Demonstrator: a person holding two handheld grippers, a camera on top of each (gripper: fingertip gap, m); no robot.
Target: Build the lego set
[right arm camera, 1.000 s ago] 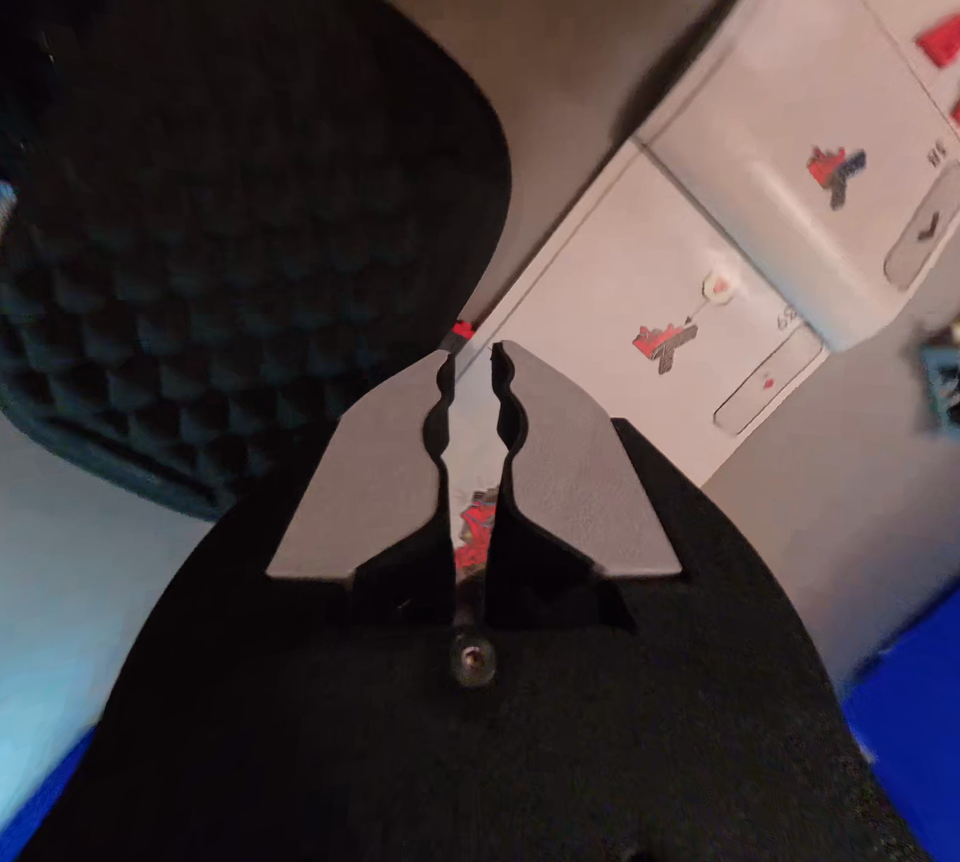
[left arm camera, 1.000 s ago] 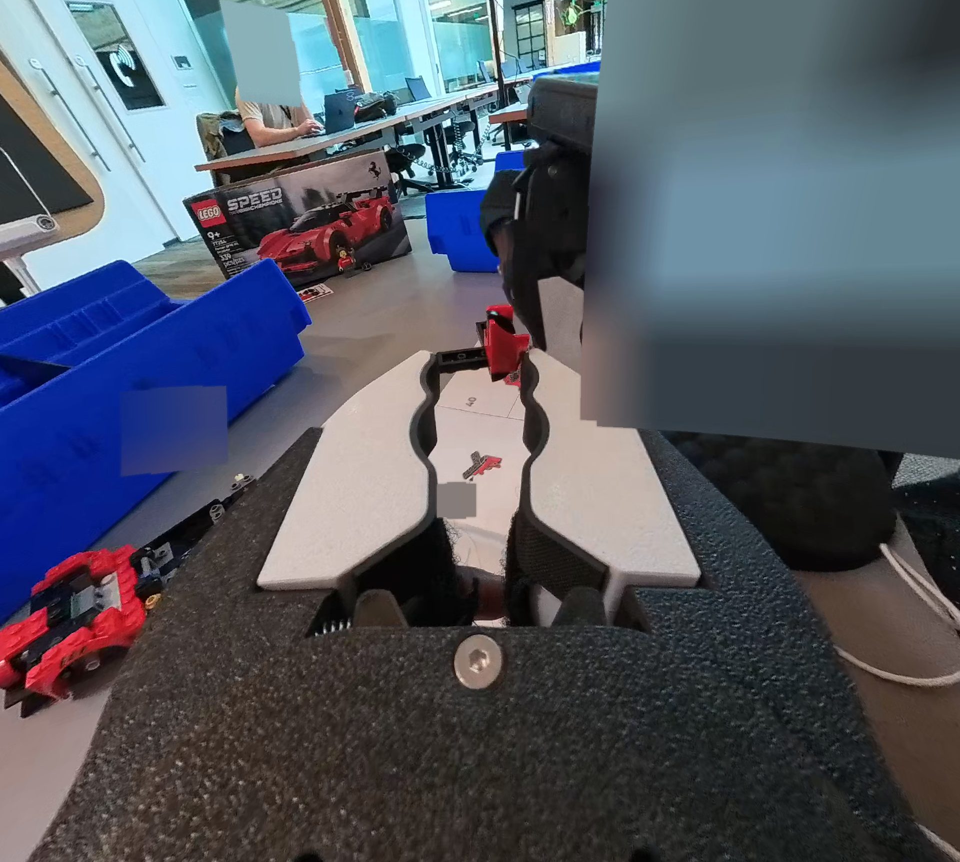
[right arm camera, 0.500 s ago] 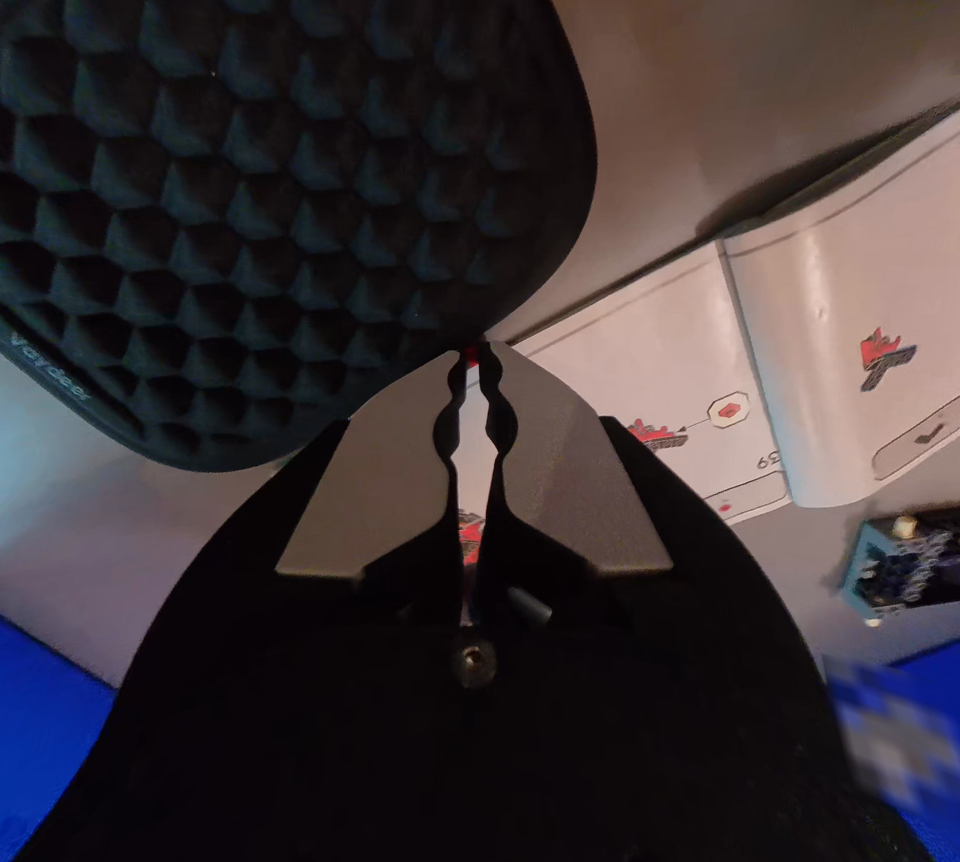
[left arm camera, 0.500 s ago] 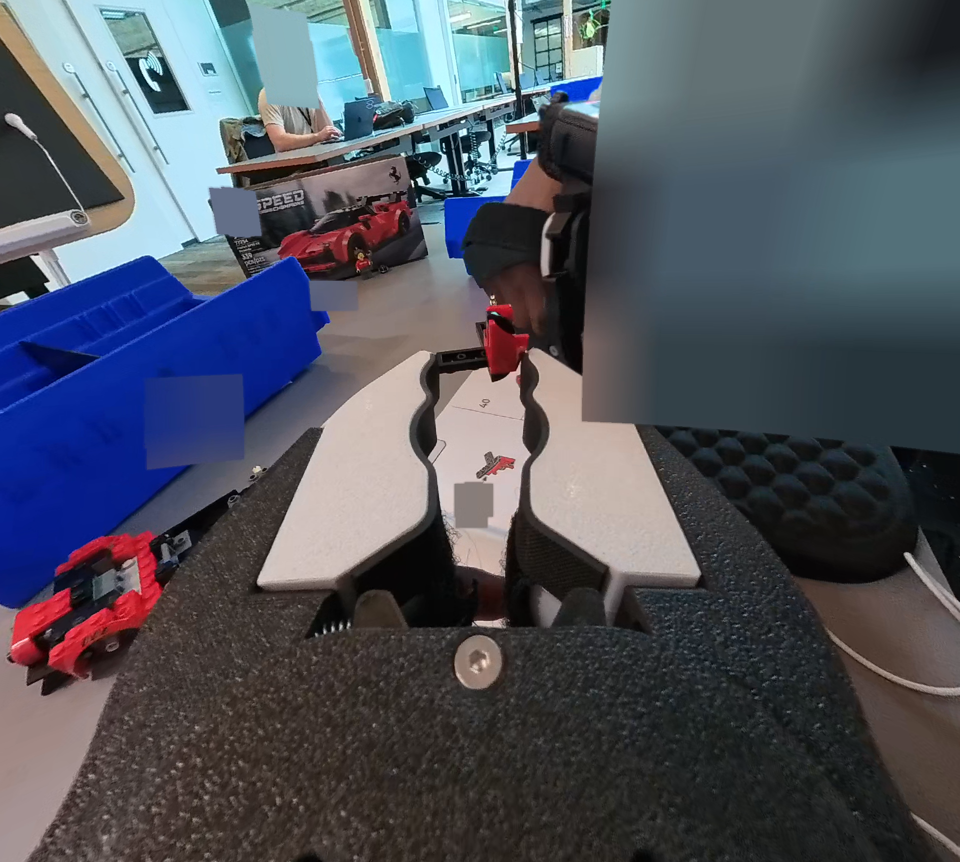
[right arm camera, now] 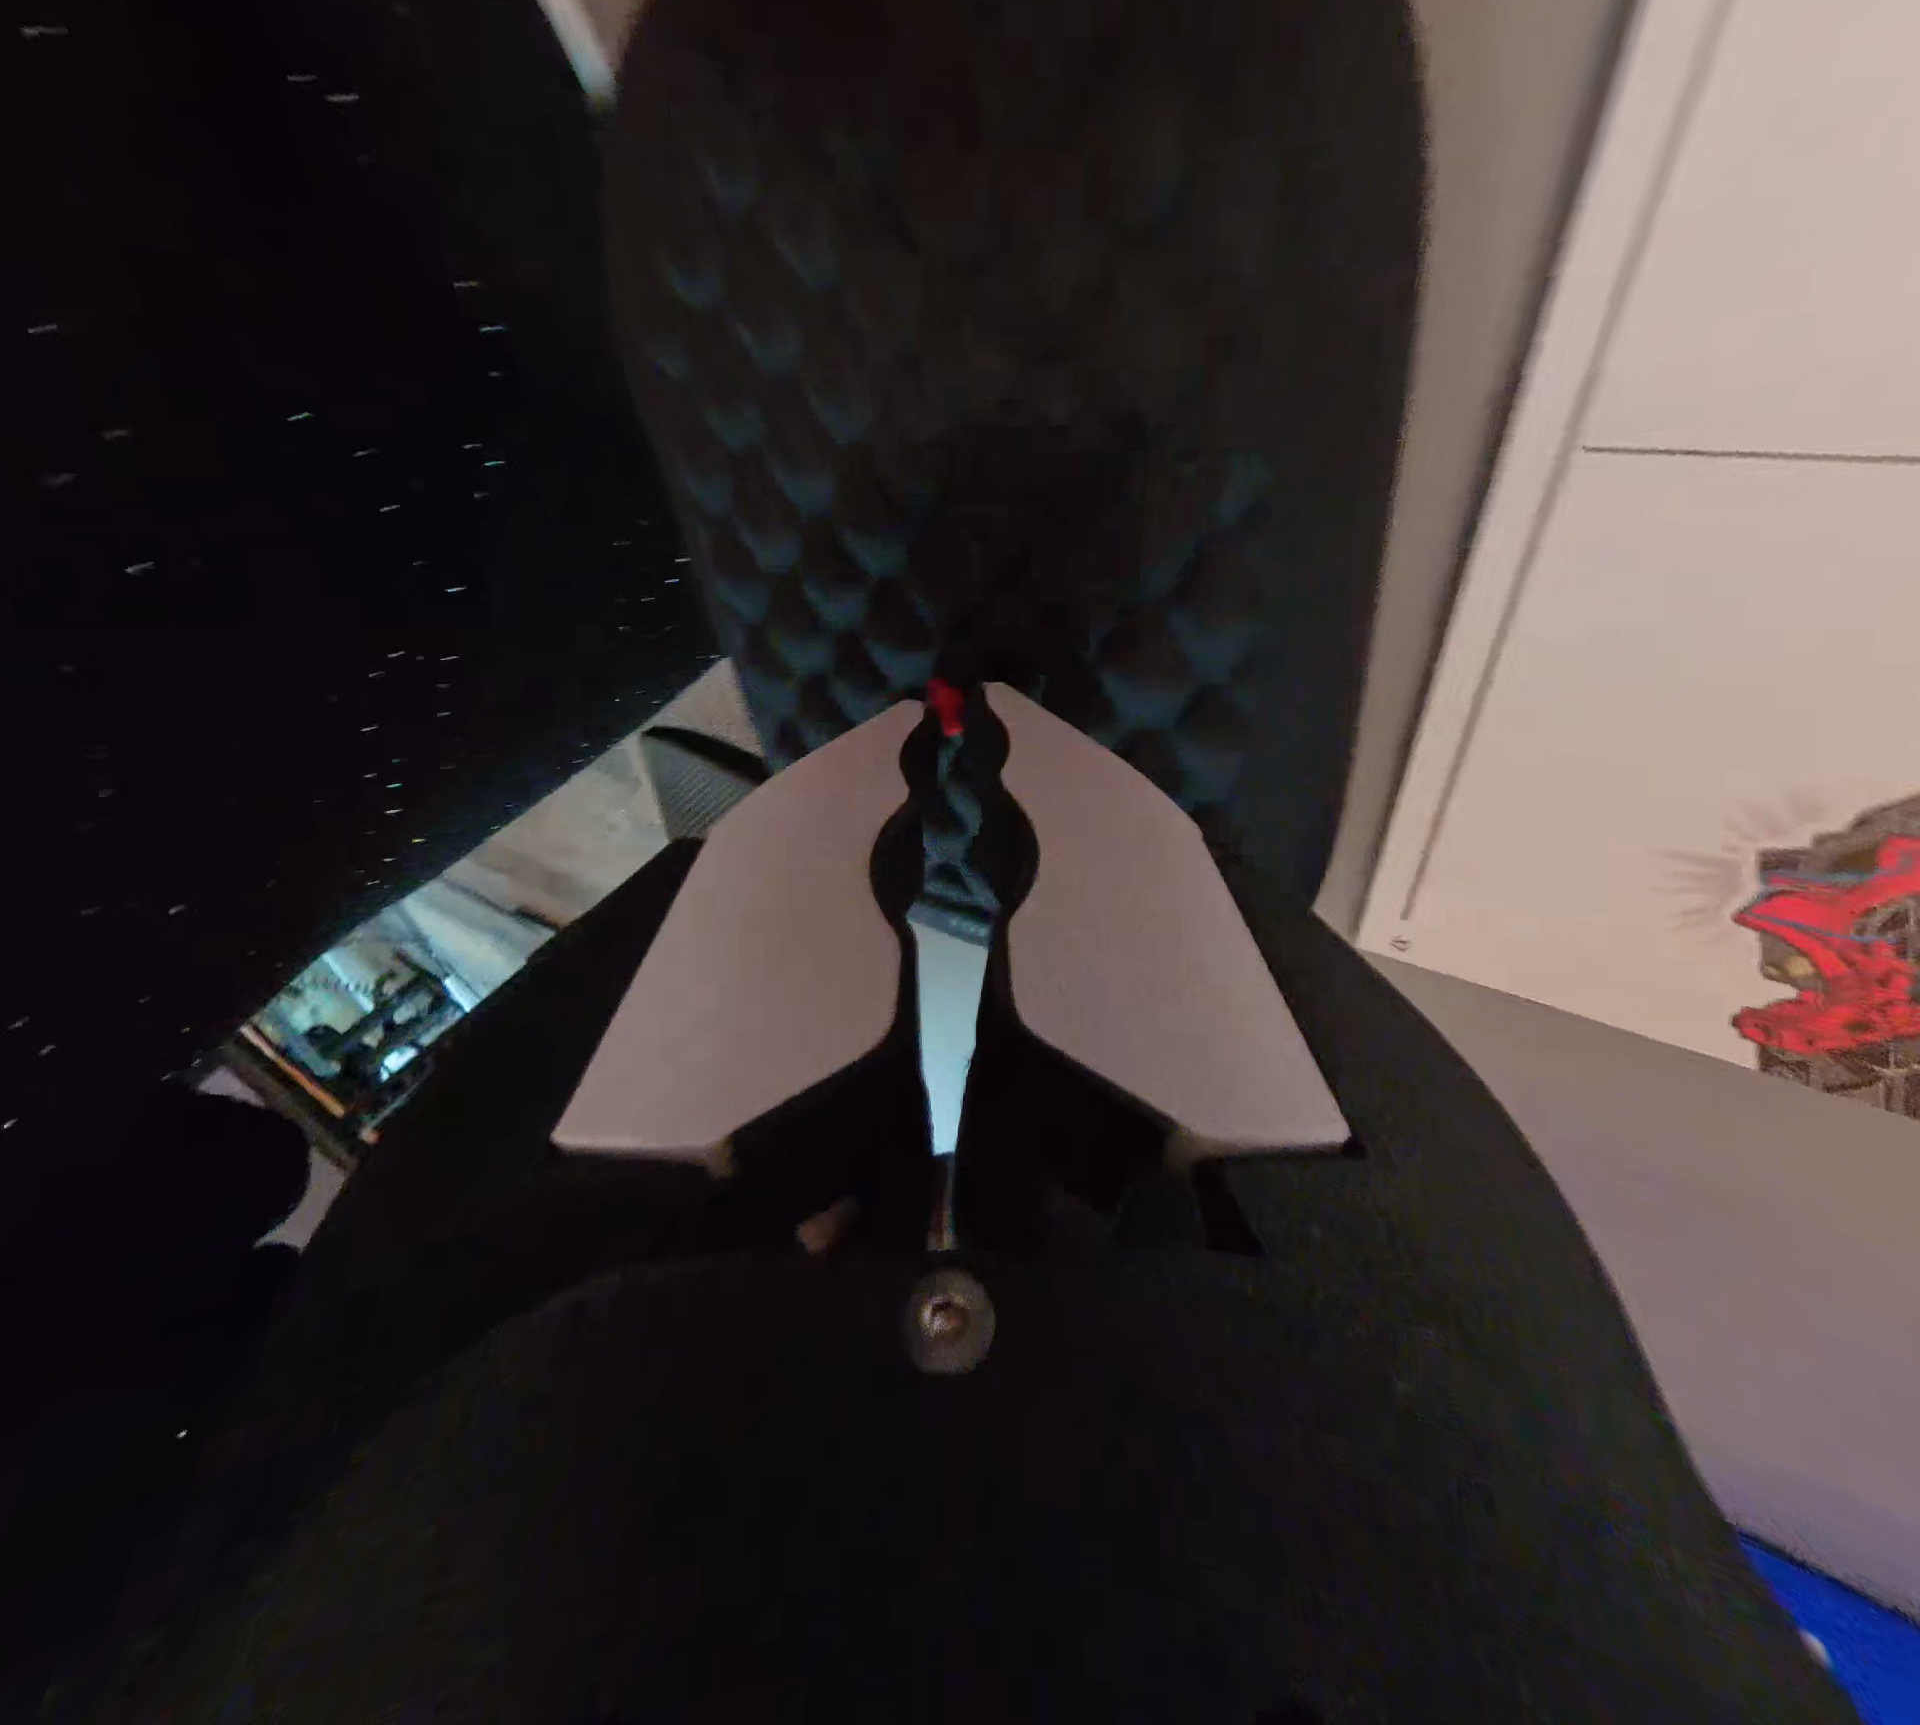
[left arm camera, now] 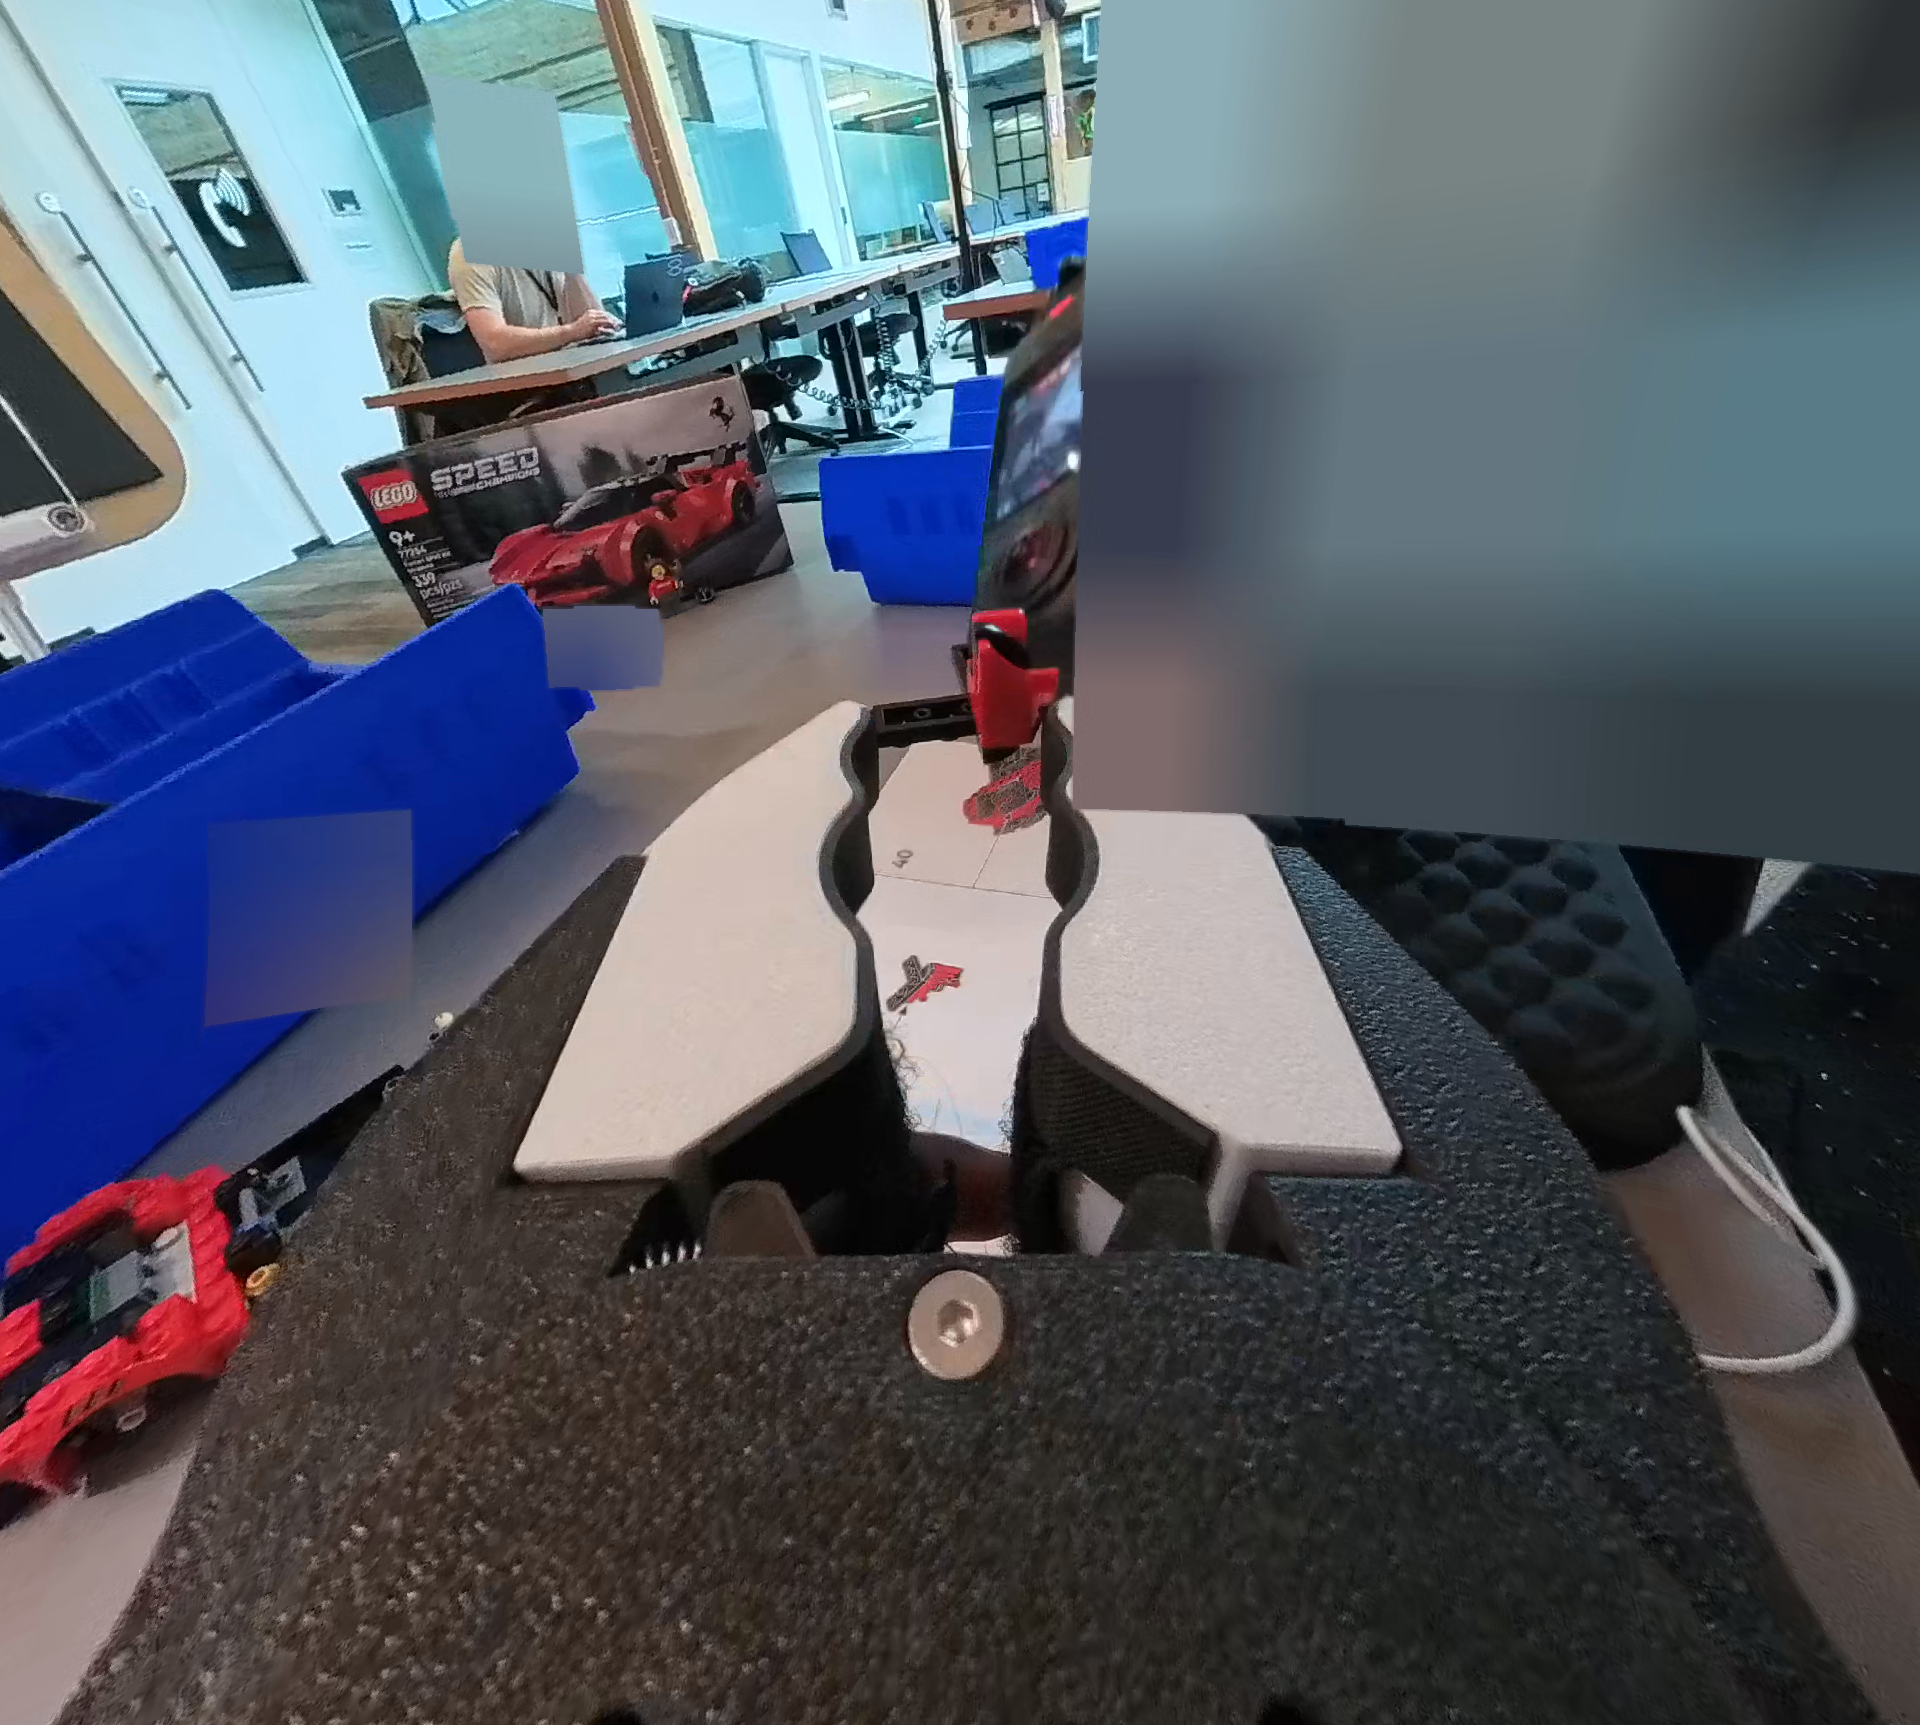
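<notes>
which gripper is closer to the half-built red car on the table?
Left. The left gripper sits just right of the half-built red car. The right gripper hovers over a black textured pad; no car in its view.

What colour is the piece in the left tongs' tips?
Black plate joined to a red piece; left wrist view.

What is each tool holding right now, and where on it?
Left tool: a small black-and-red lego piece, gripped at its black plate end. Right tool: pinches a red bit at its tips.

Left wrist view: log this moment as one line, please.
left claw: shut on black-and-red lego piece | right claw: shut on small red piece | instruction booklet: below | red car: on table, untouched
</notes>
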